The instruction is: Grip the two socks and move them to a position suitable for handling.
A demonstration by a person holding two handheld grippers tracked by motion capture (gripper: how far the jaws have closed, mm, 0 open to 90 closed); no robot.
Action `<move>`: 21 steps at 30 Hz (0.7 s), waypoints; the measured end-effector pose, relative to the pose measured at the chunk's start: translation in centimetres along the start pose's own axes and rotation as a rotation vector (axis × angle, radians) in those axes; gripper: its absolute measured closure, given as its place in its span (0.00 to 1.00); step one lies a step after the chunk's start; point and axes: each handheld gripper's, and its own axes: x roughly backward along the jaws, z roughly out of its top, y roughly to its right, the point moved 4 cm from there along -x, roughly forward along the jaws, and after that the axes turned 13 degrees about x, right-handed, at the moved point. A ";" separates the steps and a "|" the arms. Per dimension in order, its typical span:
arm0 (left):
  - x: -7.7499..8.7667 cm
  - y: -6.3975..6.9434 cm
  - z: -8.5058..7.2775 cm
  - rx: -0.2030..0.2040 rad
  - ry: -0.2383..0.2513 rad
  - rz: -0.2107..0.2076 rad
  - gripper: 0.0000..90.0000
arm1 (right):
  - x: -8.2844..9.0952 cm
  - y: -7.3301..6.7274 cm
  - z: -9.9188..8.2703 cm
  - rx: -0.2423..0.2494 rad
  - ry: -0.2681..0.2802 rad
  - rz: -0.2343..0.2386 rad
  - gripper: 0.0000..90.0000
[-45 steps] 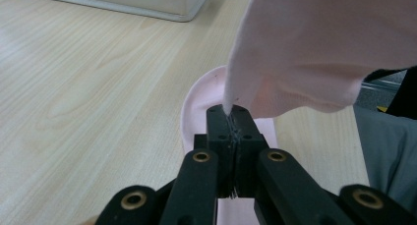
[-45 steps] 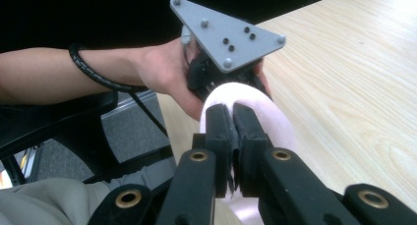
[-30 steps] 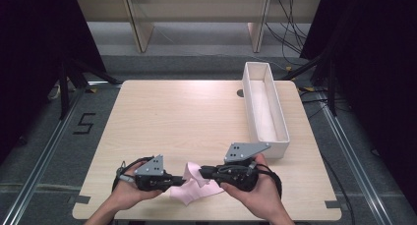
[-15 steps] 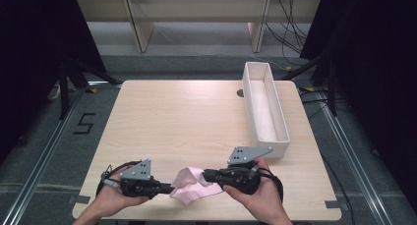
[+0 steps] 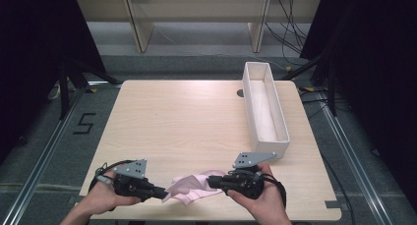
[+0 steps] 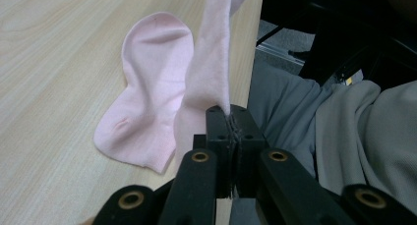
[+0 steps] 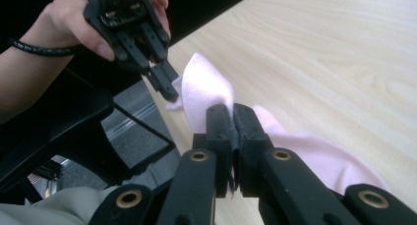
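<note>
A pink sock [image 5: 194,185] hangs stretched between my two grippers over the table's front edge. My left gripper [image 5: 161,192] is shut on one end, and the sock [image 6: 210,63] rises from its closed jaws [image 6: 230,114]. My right gripper [image 5: 210,182] is shut on the other end [image 7: 204,90], its jaw tips pinching the fabric [image 7: 232,112]. A second pink sock [image 6: 147,87] lies flat on the wood under the held one, and pink fabric [image 7: 319,156] spreads on the table beside my right jaws. In the right gripper view, the left gripper [image 7: 168,90] shows farther off in a hand.
A long white open box [image 5: 249,107] stands along the right side of the wooden table [image 5: 187,117]. The table's front edge [image 6: 246,87] runs just beside the socks, with the person's grey clothing below it. Shelving and cables stand beyond the far edge.
My left gripper has moved left and toward the front edge, and the right one has sunk a little. The held sock is now drawn out longer between them.
</note>
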 end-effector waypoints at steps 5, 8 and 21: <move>-0.2 -0.6 0.4 0.021 -0.037 0.000 0.97 | -0.1 0.3 -1.4 -0.058 -0.015 0.011 0.97; -0.8 -1.1 0.6 0.044 -0.057 0.003 0.97 | -0.3 1.0 -2.4 -0.095 -0.035 0.002 0.97; -2.9 -4.3 2.6 0.100 -0.083 0.102 0.92 | -1.4 4.1 -5.2 -0.222 -0.061 -0.095 0.97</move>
